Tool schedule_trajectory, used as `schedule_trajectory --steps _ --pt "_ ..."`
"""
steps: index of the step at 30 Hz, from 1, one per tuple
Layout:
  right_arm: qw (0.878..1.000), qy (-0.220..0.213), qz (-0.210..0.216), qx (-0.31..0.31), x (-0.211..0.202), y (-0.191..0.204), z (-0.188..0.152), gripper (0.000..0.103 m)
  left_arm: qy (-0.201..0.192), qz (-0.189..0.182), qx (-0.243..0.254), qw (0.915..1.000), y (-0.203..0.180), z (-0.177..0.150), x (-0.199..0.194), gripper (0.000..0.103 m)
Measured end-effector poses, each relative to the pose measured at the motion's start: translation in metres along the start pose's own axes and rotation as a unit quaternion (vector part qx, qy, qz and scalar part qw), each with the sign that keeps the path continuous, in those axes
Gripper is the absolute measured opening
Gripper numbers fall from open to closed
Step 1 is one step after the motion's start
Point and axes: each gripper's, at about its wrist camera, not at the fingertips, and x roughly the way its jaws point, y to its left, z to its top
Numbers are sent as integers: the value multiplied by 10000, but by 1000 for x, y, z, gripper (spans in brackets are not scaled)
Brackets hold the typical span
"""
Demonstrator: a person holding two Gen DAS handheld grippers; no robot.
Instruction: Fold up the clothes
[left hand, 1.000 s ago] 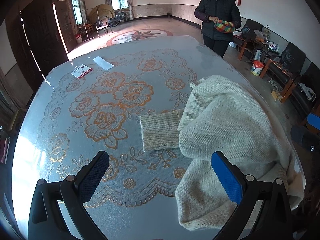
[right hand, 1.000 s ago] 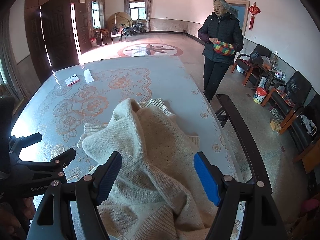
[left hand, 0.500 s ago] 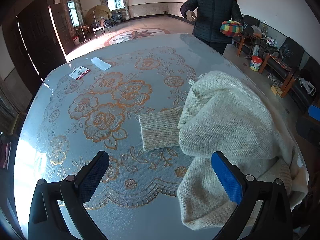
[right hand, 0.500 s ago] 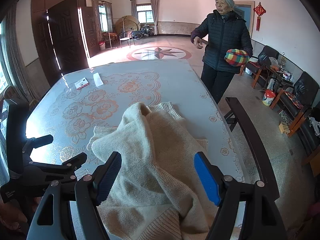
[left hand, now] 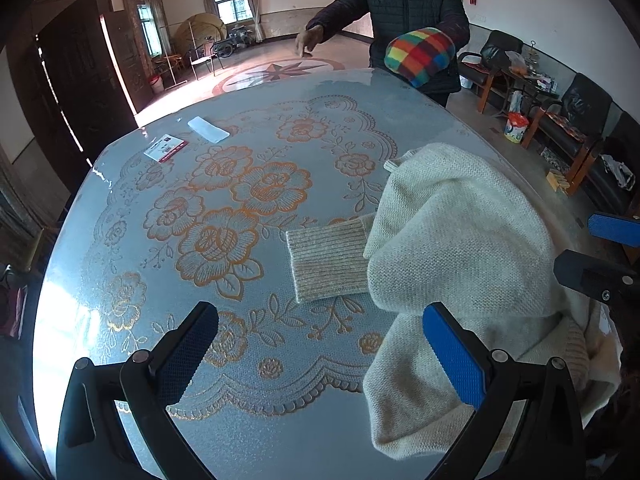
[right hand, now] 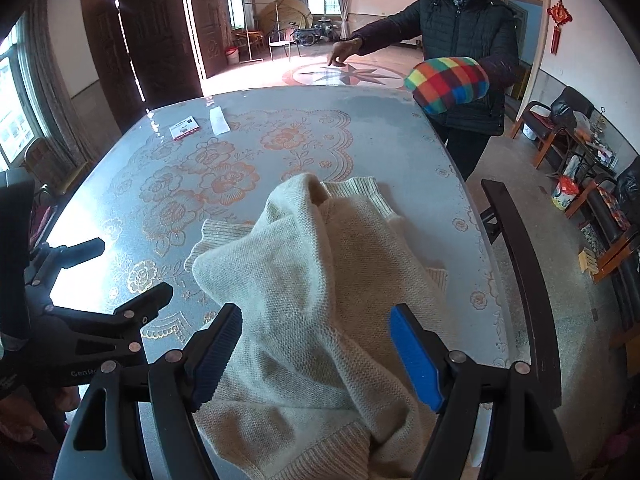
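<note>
A cream knitted sweater lies crumpled on the right part of the table, one ribbed cuff stretched out flat to its left. It also shows in the right wrist view, bunched up in a heap. My left gripper is open and empty, above the table's near edge, left of the sweater. My right gripper is open and empty, hovering just over the sweater's near part. The left gripper shows at the left of the right wrist view.
The table has a blue cover with orange flowers. A red-white card and a white paper lie at its far left. A person in a dark jacket with a rainbow muff stands at the far side. A dark chair back is at the right edge.
The person has come to the table's far edge and stretched out one arm. Both grippers stay open and have shifted only slightly; the sweater has not moved.
</note>
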Motion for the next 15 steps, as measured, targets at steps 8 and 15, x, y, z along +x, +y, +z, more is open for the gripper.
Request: schedule_trajectory --steps 8,15 --pt "9992 250 -132 -287 17 9 14 77 43 0 -68 10000 3 -1 1 103" --pt "9977 541 -61 -408 37 15 26 77 83 33 -124 9999 7 -2 2 103"
